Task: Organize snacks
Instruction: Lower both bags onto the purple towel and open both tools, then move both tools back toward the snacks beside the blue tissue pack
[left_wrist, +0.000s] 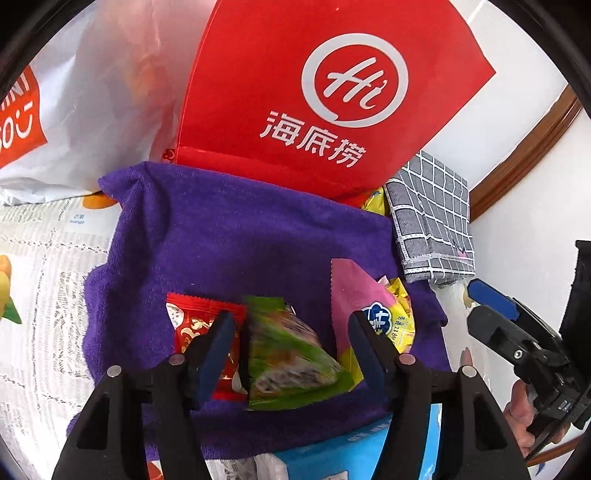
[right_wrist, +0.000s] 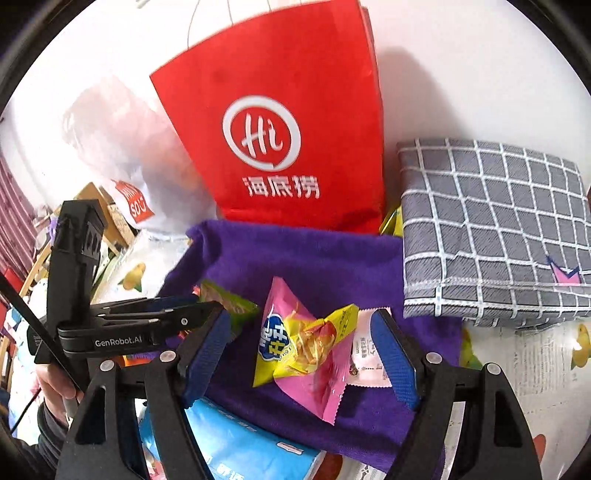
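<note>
1. Left gripper (left_wrist: 291, 334): jaws spread, nothing pinched. A green snack packet (left_wrist: 291, 365) sits between the pads; the left pad is just beside its edge and the right pad is clear of it.
2. Right gripper (right_wrist: 301, 343): jaws spread wide, pads clear of everything. A pink-and-yellow snack packet (right_wrist: 306, 350) lies between them on the cloth.
3. Left wrist view: a red snack packet (left_wrist: 192, 325) is at 9 o'clock of the green one, partly behind the left pad. The pink-and-yellow packet is at 3 o'clock of the green one, just beside it.
4. All three packets rest on a purple towel (left_wrist: 240, 240), near its close edge.
5. Right wrist view: a white-backed packet (right_wrist: 365, 350) peeks out at 3 o'clock of the pink-and-yellow one, partly under it.
6. At 12 o'clock of the towel, a red bag (left_wrist: 314, 92) with a white "Hi" logo stands upright, touching the towel's far edge.
7. At 10 o'clock, a white plastic bag (left_wrist: 92, 110) slumps beside the red bag.
8. At 2 o'clock, a folded grey checked cloth (right_wrist: 498, 229) lies beside the towel, with a yellow packet (left_wrist: 375, 201) wedged between it and the red bag.
9. At 6 o'clock, a blue package (right_wrist: 236, 443) is partly under the towel's near edge.
10. Underneath everything: a fruit-print tablecloth (left_wrist: 48, 277).
</note>
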